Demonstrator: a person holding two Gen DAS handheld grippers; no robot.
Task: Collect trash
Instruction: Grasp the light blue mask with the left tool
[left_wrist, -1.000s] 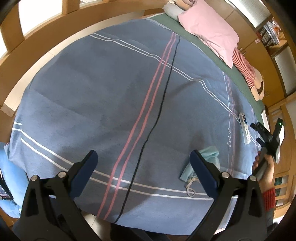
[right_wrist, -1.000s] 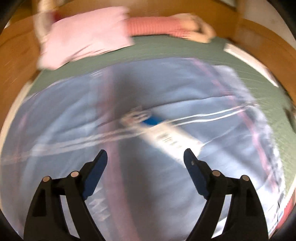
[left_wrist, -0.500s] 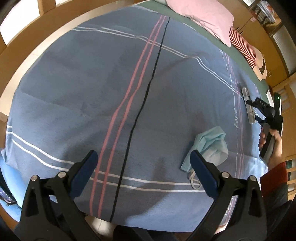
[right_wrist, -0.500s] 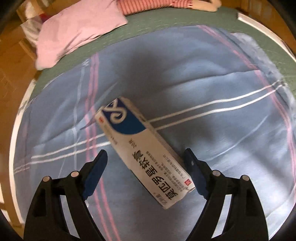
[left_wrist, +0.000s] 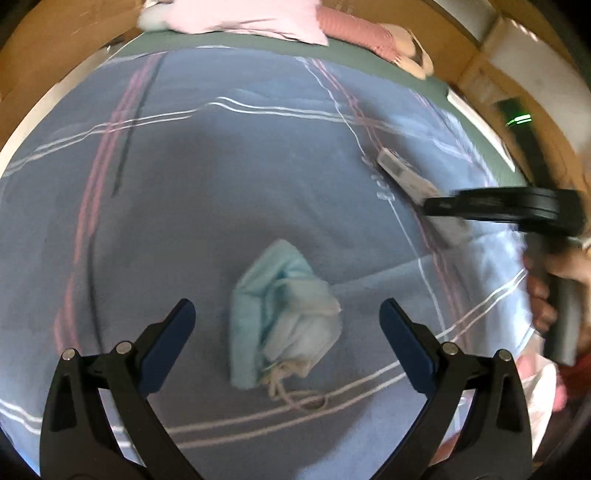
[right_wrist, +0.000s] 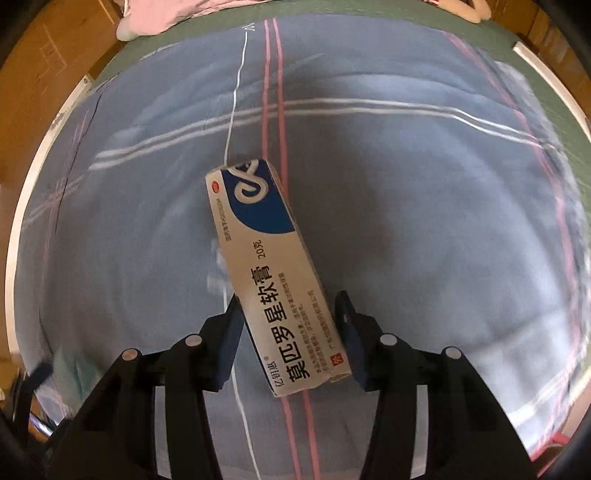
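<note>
A crumpled light-blue face mask (left_wrist: 280, 321) with white ear loops lies on the blue striped bedspread (left_wrist: 207, 206). My left gripper (left_wrist: 286, 328) is open, its fingers on either side of the mask, just above it. A white and blue ointment box (right_wrist: 269, 266) lies on the bedspread in the right wrist view. My right gripper (right_wrist: 290, 325) has closed in around the box's near end; the left finger touches it and the right finger is at its edge. The box (left_wrist: 406, 177) and the right gripper (left_wrist: 498, 206) over it also show in the left wrist view.
A pink pillow (left_wrist: 251, 18) and a striped stuffed toy (left_wrist: 373, 40) lie at the head of the bed on a green sheet (right_wrist: 369, 14). A wooden bed frame (left_wrist: 48, 55) runs round the bed. The person's right hand (left_wrist: 554, 295) is at the bed's right edge.
My left gripper has swung right and dropped over the mask, which now lies between its fingers. My right gripper has moved down onto the box and narrowed from wide open to around it.
</note>
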